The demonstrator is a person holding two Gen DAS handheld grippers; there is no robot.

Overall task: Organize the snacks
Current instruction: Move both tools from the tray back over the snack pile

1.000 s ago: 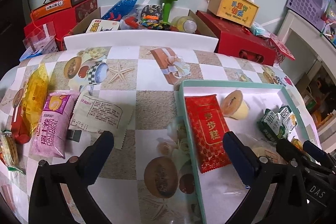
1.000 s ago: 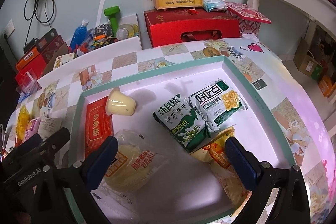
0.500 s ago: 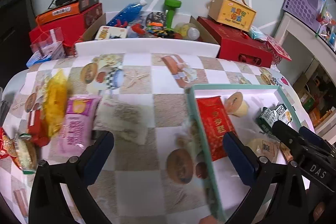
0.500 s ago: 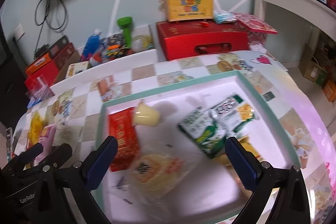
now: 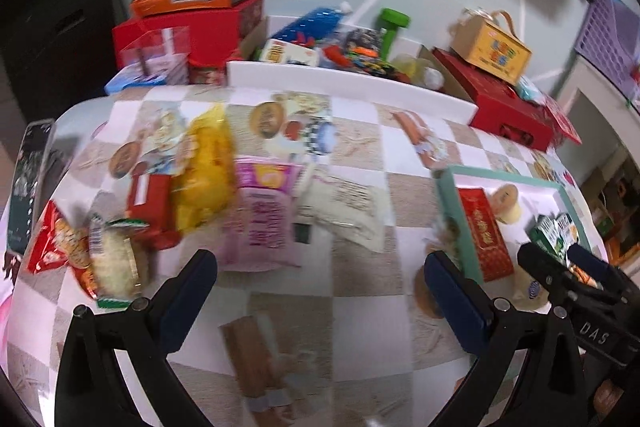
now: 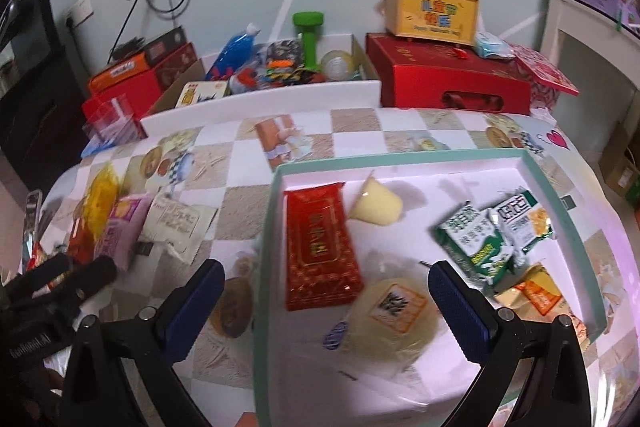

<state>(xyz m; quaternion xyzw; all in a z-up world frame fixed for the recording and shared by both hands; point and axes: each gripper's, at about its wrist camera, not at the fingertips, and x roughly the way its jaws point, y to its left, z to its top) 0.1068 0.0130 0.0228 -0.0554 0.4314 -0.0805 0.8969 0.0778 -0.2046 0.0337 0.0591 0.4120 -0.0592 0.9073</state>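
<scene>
hovering over the checkered table (image 5: 360, 315), the left hand-held gripper (image 5: 320, 291) has its jaws spread wide with nothing between them. just ahead of its left finger lies the pink snack bag (image 5: 262, 215), with the yellow bag (image 5: 206, 167) beside that, then a red packet (image 5: 150, 207) and, further to the gripper's left, a clear-wrapped pastry (image 5: 114, 259) and a red crisp bag (image 5: 56, 247). a pale paper-look packet (image 5: 340, 207) sits straight ahead, between the fingers' line of sight. off to its right, the teal-rimmed tray (image 5: 444, 195).

over to the right hand-held gripper (image 6: 326, 295), also gaping wide and holding nothing, poised above the tray's (image 6: 268, 247) near left corner. between its fingers lies the long red packet (image 6: 320, 243); just beyond that, a tipped pudding cup (image 6: 378, 205). close by its right finger, a round pastry in clear wrap (image 6: 394, 311). beyond that finger, the green biscuit pack (image 6: 470, 239) overlaps a second green-and-white pack (image 6: 520, 219), and an orange-labelled packet (image 6: 536, 293) sits to the right. the other hand-held gripper's black body pokes in at far left.
</scene>
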